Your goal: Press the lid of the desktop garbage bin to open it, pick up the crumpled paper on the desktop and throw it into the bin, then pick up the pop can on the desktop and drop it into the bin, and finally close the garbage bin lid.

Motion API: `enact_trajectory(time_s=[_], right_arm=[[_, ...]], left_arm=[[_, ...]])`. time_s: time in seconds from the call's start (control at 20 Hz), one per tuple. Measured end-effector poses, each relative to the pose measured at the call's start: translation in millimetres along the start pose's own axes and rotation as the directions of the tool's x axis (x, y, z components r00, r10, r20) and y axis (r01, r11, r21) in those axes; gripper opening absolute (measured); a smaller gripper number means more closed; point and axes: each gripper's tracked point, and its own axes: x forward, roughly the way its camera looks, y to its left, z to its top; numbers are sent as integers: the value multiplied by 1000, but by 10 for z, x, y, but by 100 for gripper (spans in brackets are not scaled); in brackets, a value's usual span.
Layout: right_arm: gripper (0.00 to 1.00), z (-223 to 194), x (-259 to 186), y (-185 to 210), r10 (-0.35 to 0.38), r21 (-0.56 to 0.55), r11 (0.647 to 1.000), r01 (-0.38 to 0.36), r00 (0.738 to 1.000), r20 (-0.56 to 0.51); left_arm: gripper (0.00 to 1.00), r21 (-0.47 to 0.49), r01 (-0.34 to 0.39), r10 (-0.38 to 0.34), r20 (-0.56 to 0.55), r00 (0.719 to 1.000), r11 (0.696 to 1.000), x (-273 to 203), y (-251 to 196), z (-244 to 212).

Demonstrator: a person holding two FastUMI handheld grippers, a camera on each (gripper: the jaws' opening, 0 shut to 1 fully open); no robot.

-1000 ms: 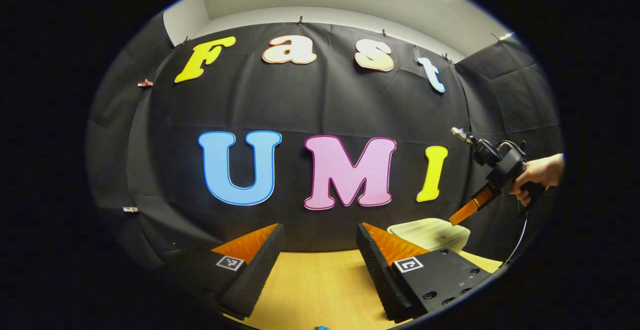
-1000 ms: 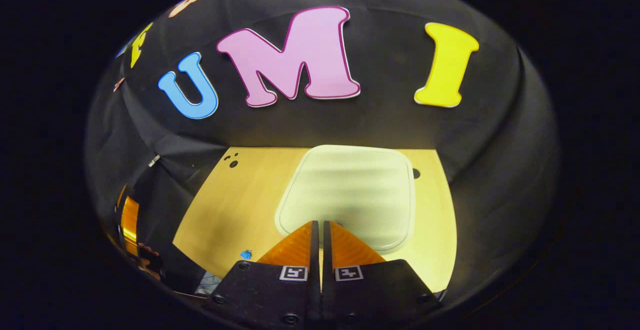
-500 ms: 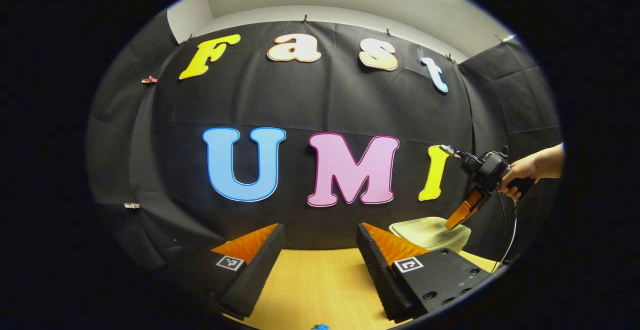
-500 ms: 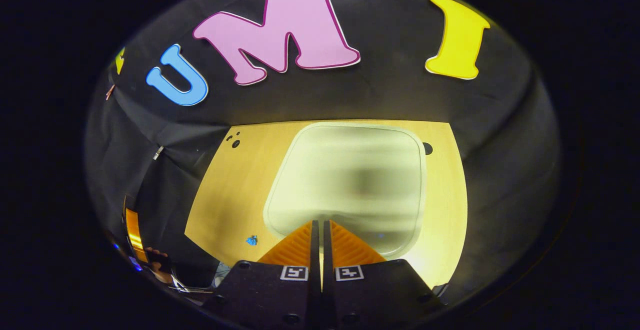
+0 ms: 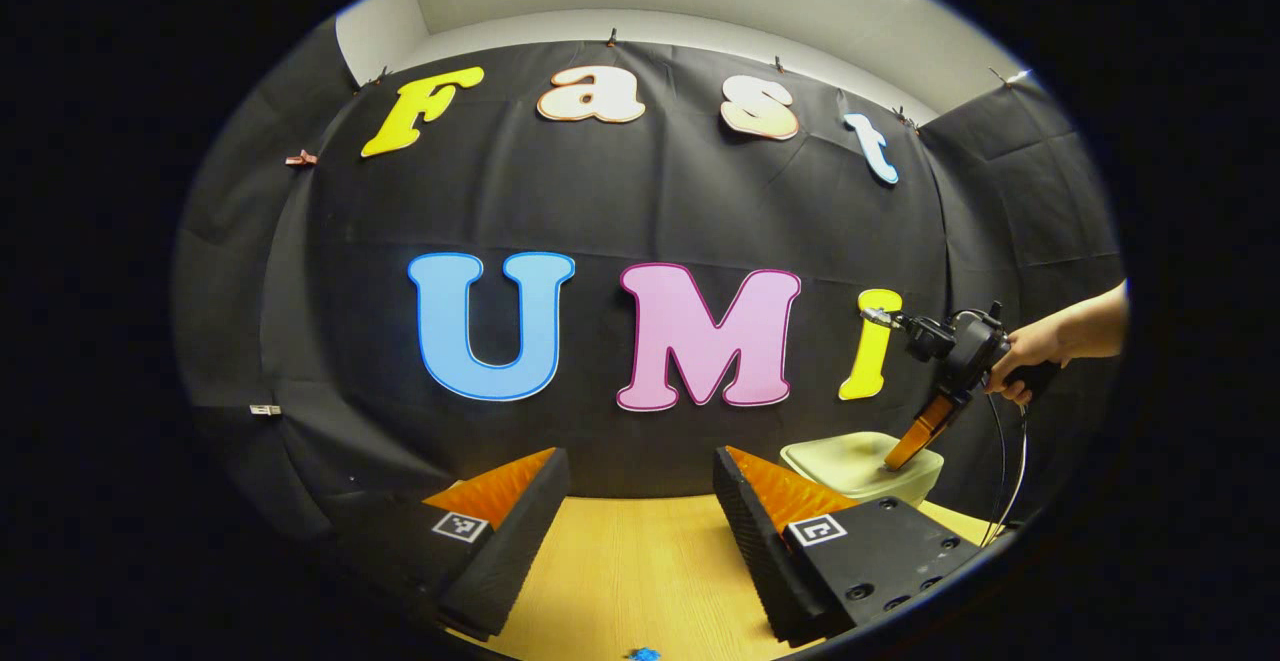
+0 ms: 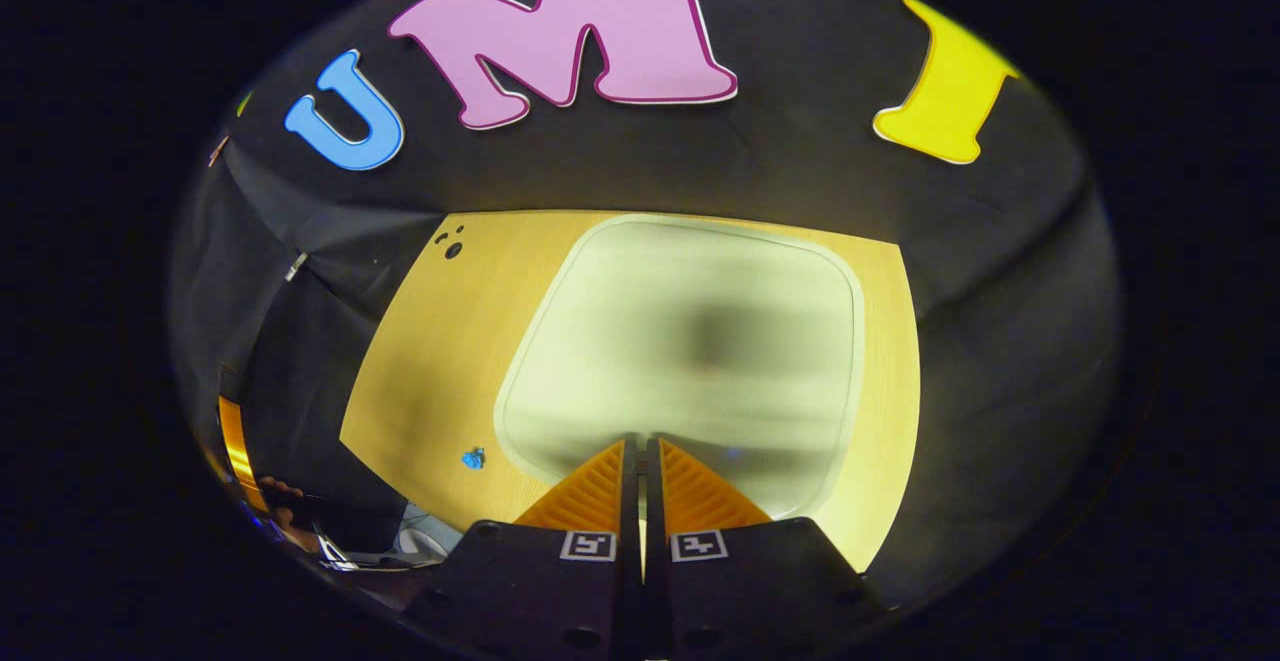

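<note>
Lower than a second ago, the right gripper [image 6: 640,446] has come down onto the bin, whose lid [image 6: 690,351] now looms larger and blurrier in the right gripper view. Its two fingers are pressed together with nothing between them, tips pointing down at the near edge of the lid. From the left gripper view the same right gripper [image 5: 897,459] stands steeply tilted, tip at the lid's top surface [image 5: 850,451]; whether it is already pressing or only just touching is hard to say. The lid lies flat and looks closed, so the opening press seems to be the step in hand, and the push should go straight down along the fingers.

Outward from there, the bin sits on the wooden desktop [image 6: 440,361] close to the back wall. The left gripper [image 5: 640,471] hangs well apart from the bin, jaws spread wide and empty, so the right hand [image 5: 1020,356] is much the nearer one.
</note>
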Motion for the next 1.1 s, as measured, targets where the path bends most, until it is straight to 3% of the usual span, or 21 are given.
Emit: enact_trajectory(time_s=[0.4, 0.65, 0.95, 1.1], right_arm=[[6, 47, -36, 22, -19, -72, 997, 22, 999, 44], [6, 132, -239, 209, 45, -47, 998, -39, 991, 123], [5, 240, -602, 433, 106, -45, 994, -97, 958, 265], [5, 239, -720, 437, 90, -71, 995, -70, 938, 333]], left_arm=[[93, 0, 11, -11, 0, 1000, 1000, 37, -38, -3], [93, 12, 31, -31, 4, 1000, 999, 73, -107, 31], [93, 25, 49, -49, 7, 999, 998, 98, -172, 54], [93, 24, 52, -52, 0, 999, 998, 102, -182, 24]])
